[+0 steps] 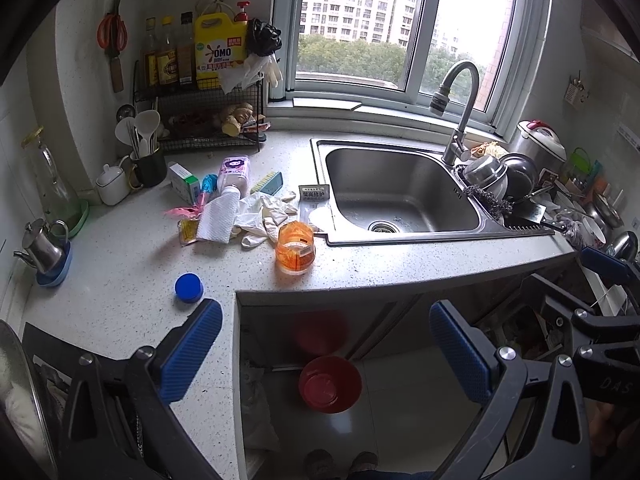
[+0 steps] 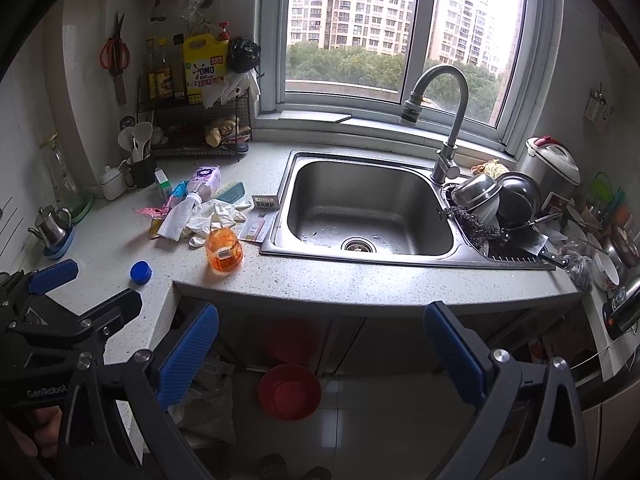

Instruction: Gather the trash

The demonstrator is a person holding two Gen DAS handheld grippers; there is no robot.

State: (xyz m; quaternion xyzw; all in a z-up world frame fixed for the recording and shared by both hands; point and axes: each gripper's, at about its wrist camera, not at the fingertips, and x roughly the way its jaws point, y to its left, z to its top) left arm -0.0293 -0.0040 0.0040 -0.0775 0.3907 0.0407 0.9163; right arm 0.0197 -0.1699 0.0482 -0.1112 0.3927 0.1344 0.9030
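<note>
Jaws of both grippers gape empty, well short of the orange jar (image 1: 295,247) and crumpled tissue (image 1: 218,218) on the counter (image 1: 120,272).

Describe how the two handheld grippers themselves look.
Both match: the left gripper and right gripper have black angular frames with silver bolts and two fingers faced with ribbed blue pads. White lettering marks the bodies, "GenRobot" on the left one. No cables or sleeves show.

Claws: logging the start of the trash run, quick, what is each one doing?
Left claw: open, holding nothing.
Right claw: open, holding nothing.
</note>
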